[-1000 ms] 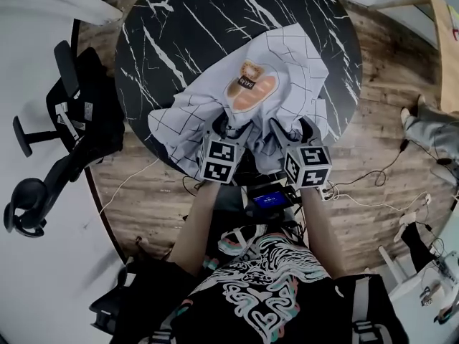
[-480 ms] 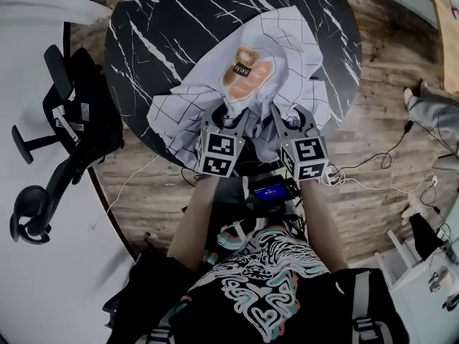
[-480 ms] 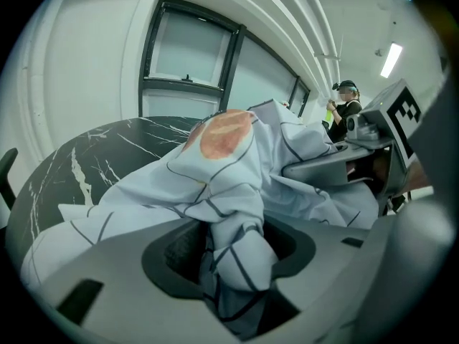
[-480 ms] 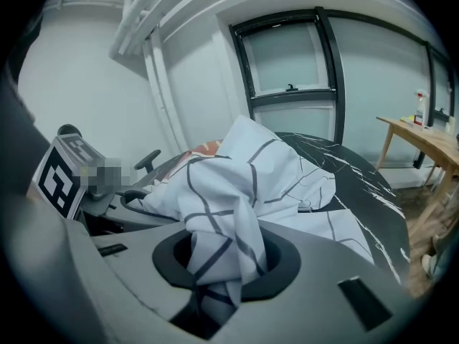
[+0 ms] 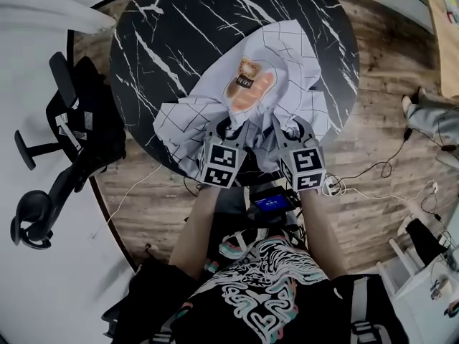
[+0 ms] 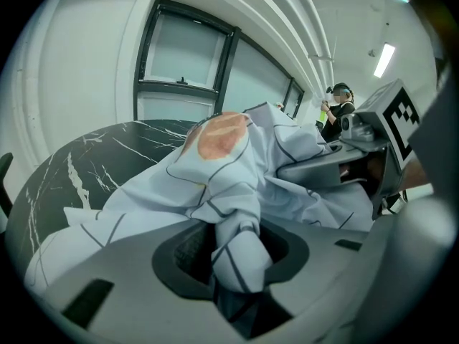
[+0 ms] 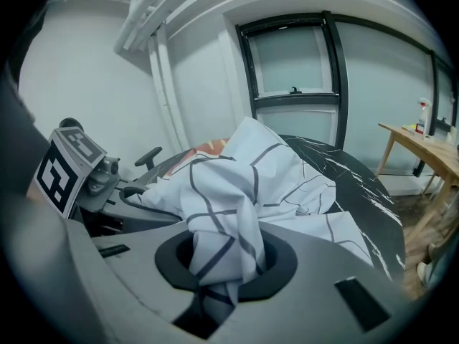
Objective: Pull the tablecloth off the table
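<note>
A pale tablecloth (image 5: 287,63) with a dark grid and an orange print lies bunched on the near half of the round black marble table (image 5: 179,27). My left gripper (image 5: 231,129) has just been closing and is shut on a fold of the cloth (image 6: 240,246) at the table's near edge. My right gripper (image 5: 288,129), just beside it, has also been closing and pinches another fold (image 7: 222,253). From the left gripper view the right gripper (image 6: 337,167) shows across the cloth, and from the right gripper view the left gripper (image 7: 107,185) shows the same way.
A black office chair (image 5: 64,113) stands left of the table. Cables (image 5: 380,170) and a power strip lie on the wooden floor at right. A wooden table (image 7: 423,149) stands at the far right, and a person (image 6: 337,110) stands far off.
Both grippers' jaws have come together on the cloth's near edge. The cloth has bunched a little more toward me; the hands have stayed about where they were.
</note>
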### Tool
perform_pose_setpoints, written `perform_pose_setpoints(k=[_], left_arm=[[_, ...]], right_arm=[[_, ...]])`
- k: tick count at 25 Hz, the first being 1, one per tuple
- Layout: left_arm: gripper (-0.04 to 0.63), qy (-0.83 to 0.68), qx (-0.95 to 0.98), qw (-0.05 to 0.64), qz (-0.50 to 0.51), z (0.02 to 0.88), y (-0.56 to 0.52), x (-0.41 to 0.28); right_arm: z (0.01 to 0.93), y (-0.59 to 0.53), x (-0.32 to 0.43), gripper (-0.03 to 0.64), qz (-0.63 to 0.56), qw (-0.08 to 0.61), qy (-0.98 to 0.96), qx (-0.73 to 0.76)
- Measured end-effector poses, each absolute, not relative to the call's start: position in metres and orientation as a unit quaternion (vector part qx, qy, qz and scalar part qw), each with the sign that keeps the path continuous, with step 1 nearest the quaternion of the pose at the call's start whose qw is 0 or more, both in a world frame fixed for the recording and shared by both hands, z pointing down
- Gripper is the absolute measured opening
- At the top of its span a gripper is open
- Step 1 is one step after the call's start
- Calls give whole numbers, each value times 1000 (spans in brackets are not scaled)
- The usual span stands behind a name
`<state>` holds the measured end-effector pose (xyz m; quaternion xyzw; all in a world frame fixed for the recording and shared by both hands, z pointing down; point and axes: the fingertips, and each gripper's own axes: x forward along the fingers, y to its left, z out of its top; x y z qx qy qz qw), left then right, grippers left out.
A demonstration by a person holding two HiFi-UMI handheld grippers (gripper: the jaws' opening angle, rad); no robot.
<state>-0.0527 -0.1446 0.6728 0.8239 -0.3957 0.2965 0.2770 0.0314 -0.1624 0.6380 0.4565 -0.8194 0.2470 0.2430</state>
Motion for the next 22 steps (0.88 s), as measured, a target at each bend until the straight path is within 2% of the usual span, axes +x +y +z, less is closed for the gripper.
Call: perform_pose_setpoints(k=[22], left_arm=[[98,-400,843,249,259,622,-146,-49]], right_arm=[[592,-160,27,63,234,209,-827,466]])
